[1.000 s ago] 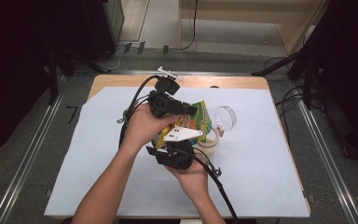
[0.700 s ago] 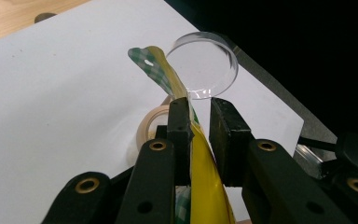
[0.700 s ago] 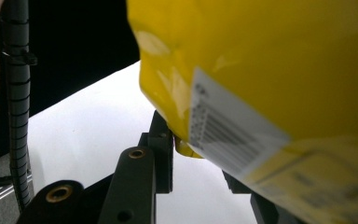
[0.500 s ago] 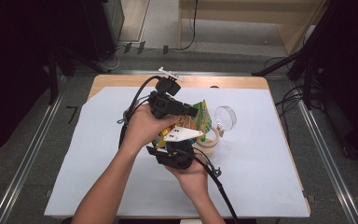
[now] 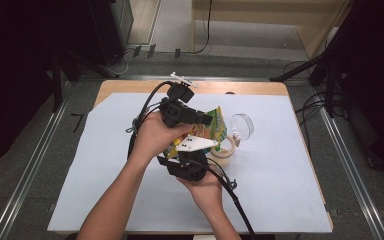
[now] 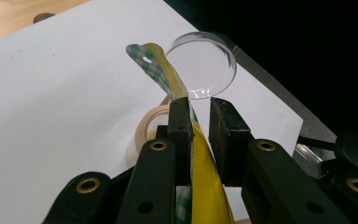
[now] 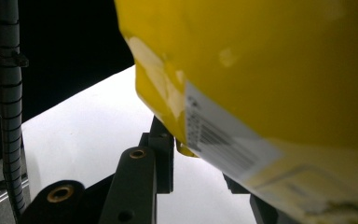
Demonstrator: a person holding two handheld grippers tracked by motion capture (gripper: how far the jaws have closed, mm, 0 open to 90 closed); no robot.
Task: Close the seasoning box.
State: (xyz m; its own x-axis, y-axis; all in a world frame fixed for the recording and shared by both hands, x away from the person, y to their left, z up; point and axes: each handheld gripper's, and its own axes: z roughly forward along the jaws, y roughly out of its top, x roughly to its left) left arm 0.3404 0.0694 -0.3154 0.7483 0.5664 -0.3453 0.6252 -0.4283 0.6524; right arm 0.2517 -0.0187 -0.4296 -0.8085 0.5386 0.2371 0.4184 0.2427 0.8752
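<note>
- The yellow snack bag (image 5: 211, 131) is held off the surface (image 5: 280, 190) between both tools, above a tape roll (image 5: 223, 148).
- The left tool (image 6: 199, 123) pinches its upper edge narrowly; the right tool (image 5: 189, 159) clamps its lower end.
- Likely step: tearing it open, which needs opposed pulls.
- A clear round lid (image 6: 204, 63) lies just beyond.

High view looks forward and down from above the person's side, far off, whole table (image 5: 280, 200) in frame. Left gripper view looks along its jaws, close on the yellow bag (image 6: 200, 186), shared with the high view (image 5: 211, 129). Right gripper view sits very near, bag (image 7: 270, 70) overhead.
</note>
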